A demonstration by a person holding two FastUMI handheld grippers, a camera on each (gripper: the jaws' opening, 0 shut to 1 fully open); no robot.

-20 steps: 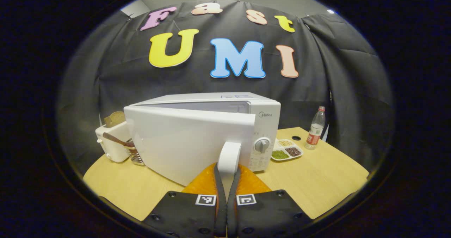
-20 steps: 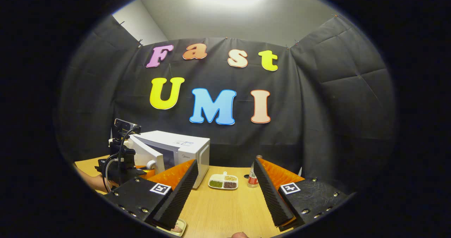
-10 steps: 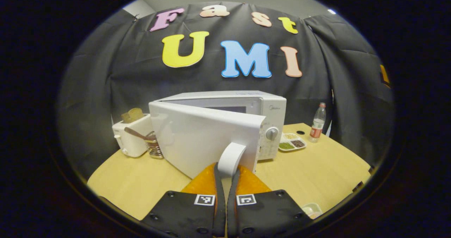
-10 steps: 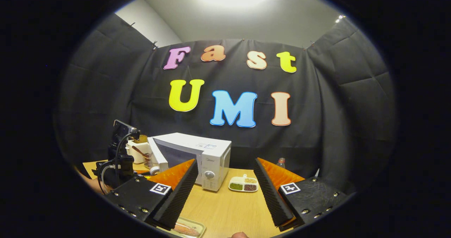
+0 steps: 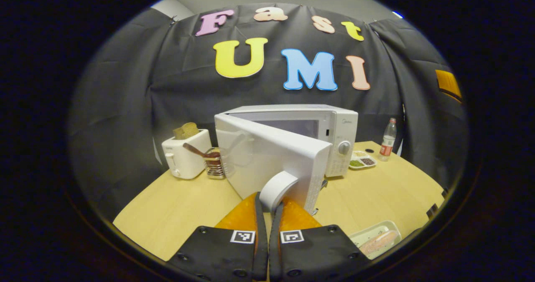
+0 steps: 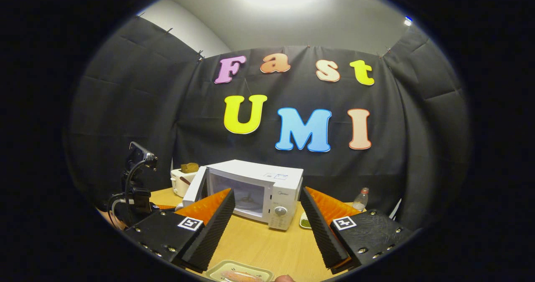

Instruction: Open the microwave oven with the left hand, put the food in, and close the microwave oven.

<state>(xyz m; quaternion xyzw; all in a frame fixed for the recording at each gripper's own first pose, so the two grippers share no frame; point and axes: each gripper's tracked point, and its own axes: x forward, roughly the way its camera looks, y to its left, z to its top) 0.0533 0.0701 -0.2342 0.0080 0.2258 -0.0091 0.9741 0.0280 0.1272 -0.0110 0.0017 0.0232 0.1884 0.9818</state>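
So the left gripper (image 5: 268,204) is clamped on the door handle (image 5: 277,189), fingers pinching it tight. The right gripper (image 6: 265,225) is held with fingers spread wide and nothing in them, just above the food tray (image 6: 240,273) on the table (image 6: 267,244). Further back, the microwave door (image 5: 271,156) has been swung much wider than a second ago, so the cavity (image 6: 242,196) is exposed. Loading looks doable soon.
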